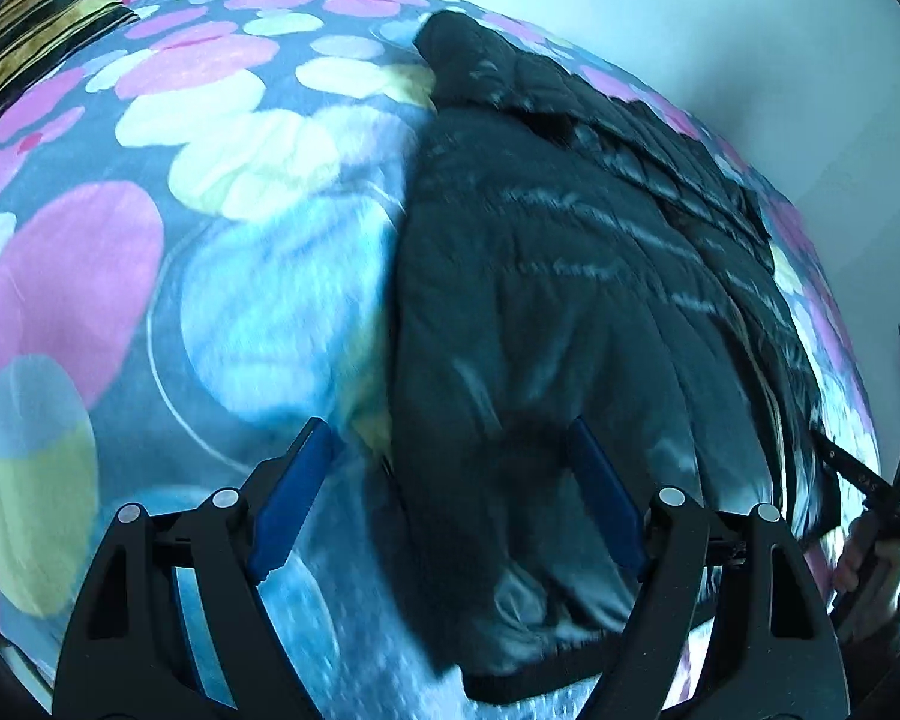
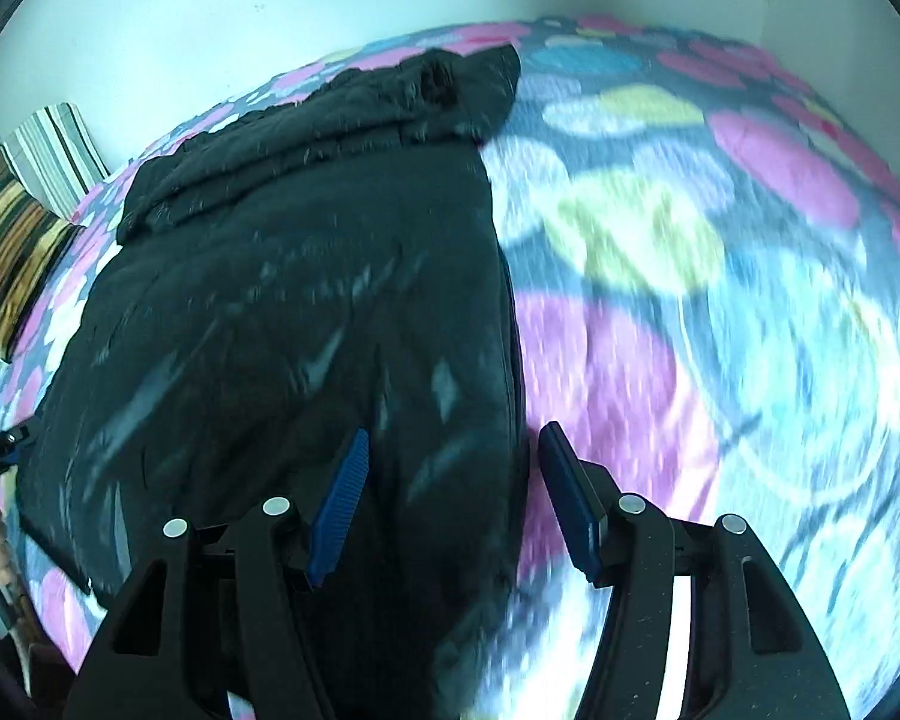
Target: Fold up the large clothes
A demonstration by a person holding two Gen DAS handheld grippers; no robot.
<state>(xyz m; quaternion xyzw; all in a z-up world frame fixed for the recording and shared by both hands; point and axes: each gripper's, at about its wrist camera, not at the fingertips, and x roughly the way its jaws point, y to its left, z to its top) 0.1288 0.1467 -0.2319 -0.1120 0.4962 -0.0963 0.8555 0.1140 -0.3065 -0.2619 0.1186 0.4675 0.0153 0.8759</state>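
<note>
A black quilted jacket (image 1: 570, 312) lies spread on a bed covered by a bedspread (image 1: 168, 228) printed with big pink, yellow and pale blue spots. In the left wrist view the jacket fills the middle and right of the bed, its hood end (image 1: 450, 42) toward the far wall and its near hem (image 1: 510, 684) at the bed's front edge; the right wrist view shows the same jacket (image 2: 282, 312) on the left half of the bed, with its straight edge running down the middle of the picture. The left gripper (image 1: 450, 438) hangs above the jacket's left edge, its blue pads spread wide, with nothing pinched between them. The right gripper (image 2: 453, 438) hangs over the jacket's right edge (both views are smeared with motion blur), its pads also apart and free of the cloth. At the far right of the left wrist view the other gripper and the hand (image 1: 870, 564) holding it show at the bed's edge. Striped pillows (image 2: 24, 228) sit at the far left corner of the bed, against a pale wall (image 2: 270, 6).
</note>
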